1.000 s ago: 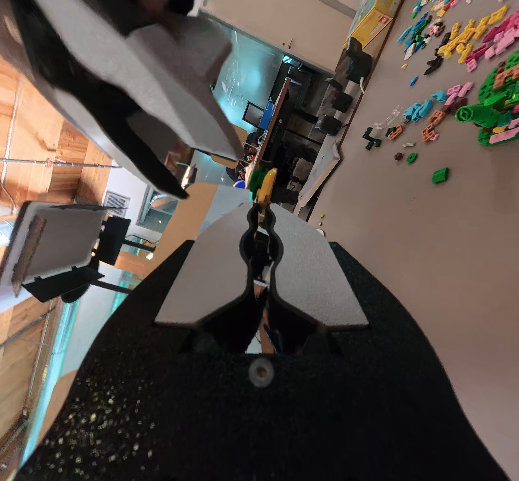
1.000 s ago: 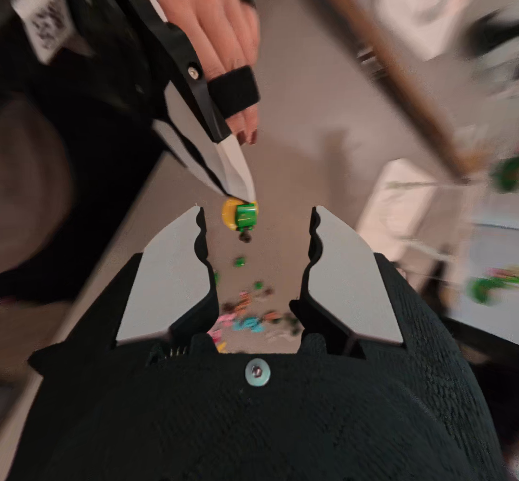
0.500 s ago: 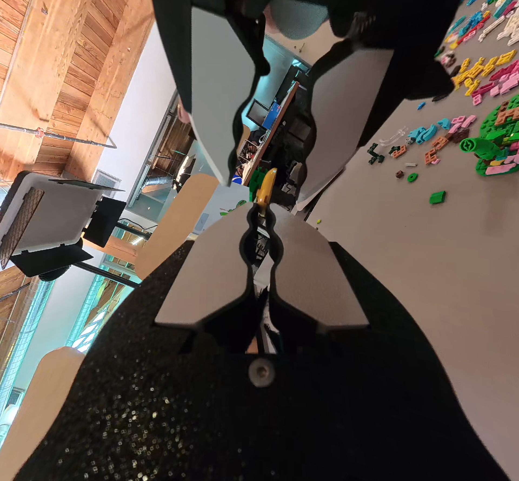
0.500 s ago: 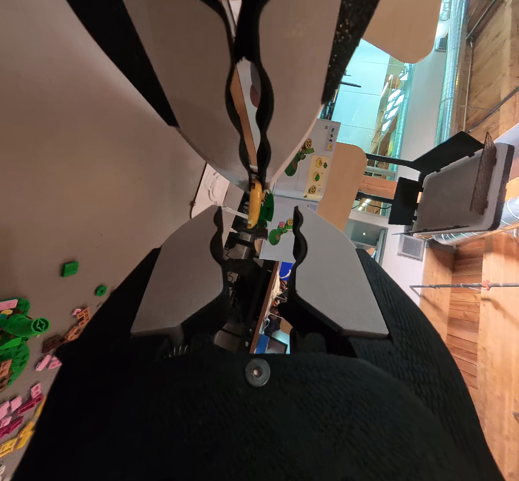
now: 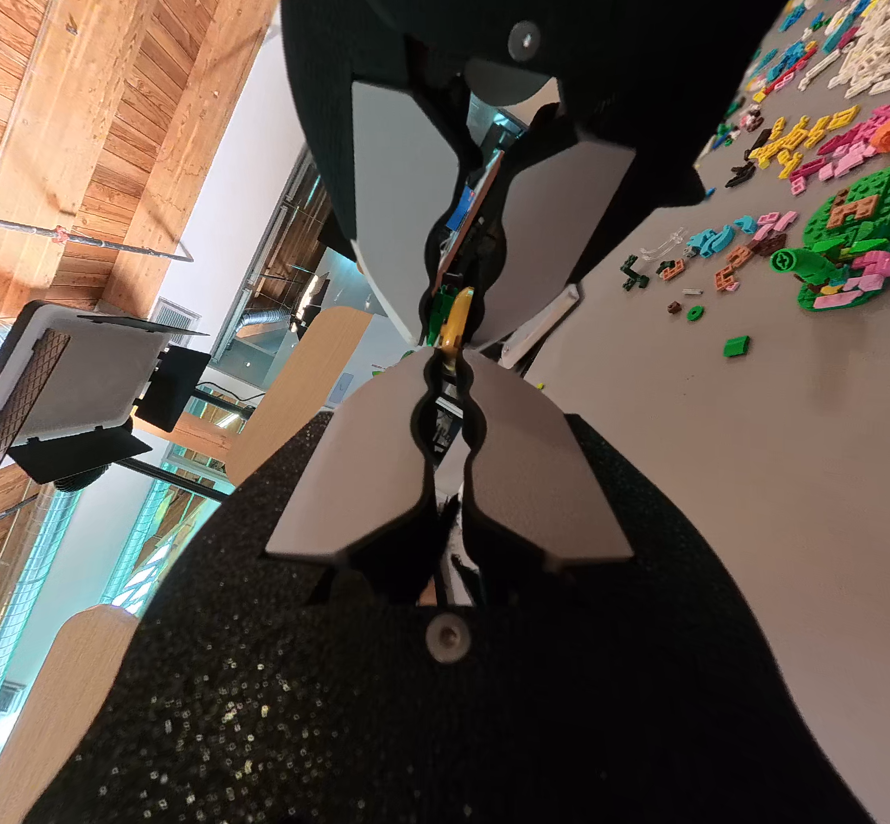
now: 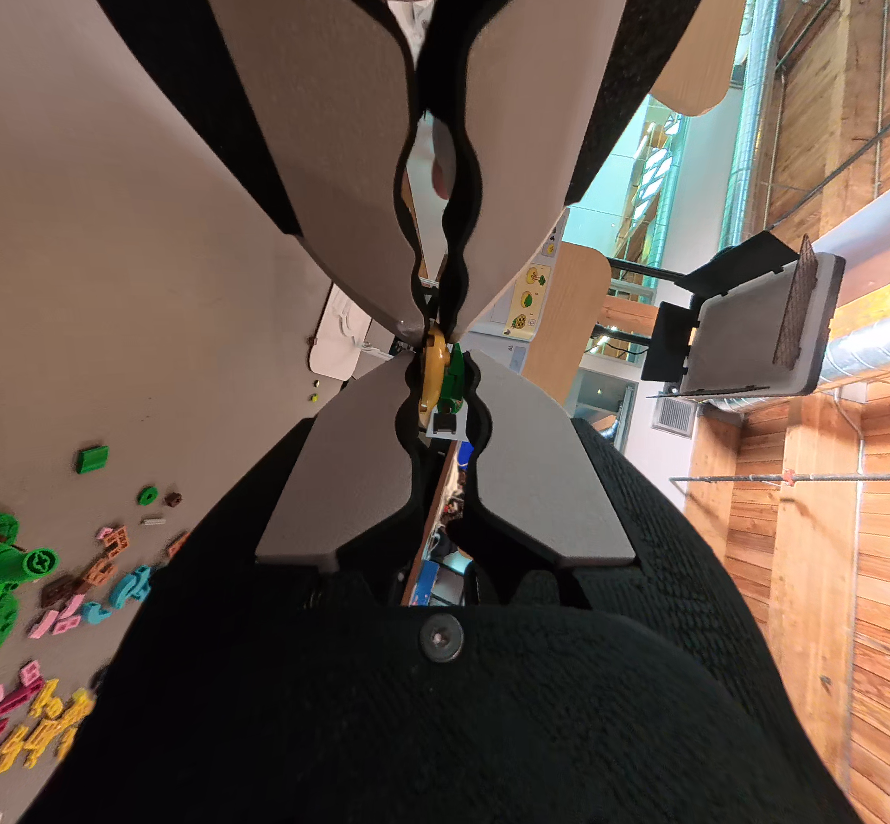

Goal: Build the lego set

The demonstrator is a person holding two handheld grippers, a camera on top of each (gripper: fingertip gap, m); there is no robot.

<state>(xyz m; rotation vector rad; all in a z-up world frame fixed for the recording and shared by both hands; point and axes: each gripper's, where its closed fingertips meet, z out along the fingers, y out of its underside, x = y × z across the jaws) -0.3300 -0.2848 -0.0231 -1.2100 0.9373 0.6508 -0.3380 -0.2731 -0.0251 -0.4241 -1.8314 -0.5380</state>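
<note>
R gripper [image 6: 440,370] had its fingers nearly closed round a yellow-and-green lego piece [image 6: 440,375]; L gripper [image 6: 437,326] pinched its yellow end from opposite; loose bricks [image 6: 72,584] lay on grey table [image 6: 144,271].

A grey table [image 5: 698,464] carries loose bricks; a round green build [image 5: 847,266] is the landmark; just beside it lie pink, brown and teal pieces [image 5: 713,240]; near it a green tile [image 5: 736,347] sits alone; beyond it spread yellow and pink bricks [image 5: 799,141]; farther still, white ones [image 5: 862,64].
</note>
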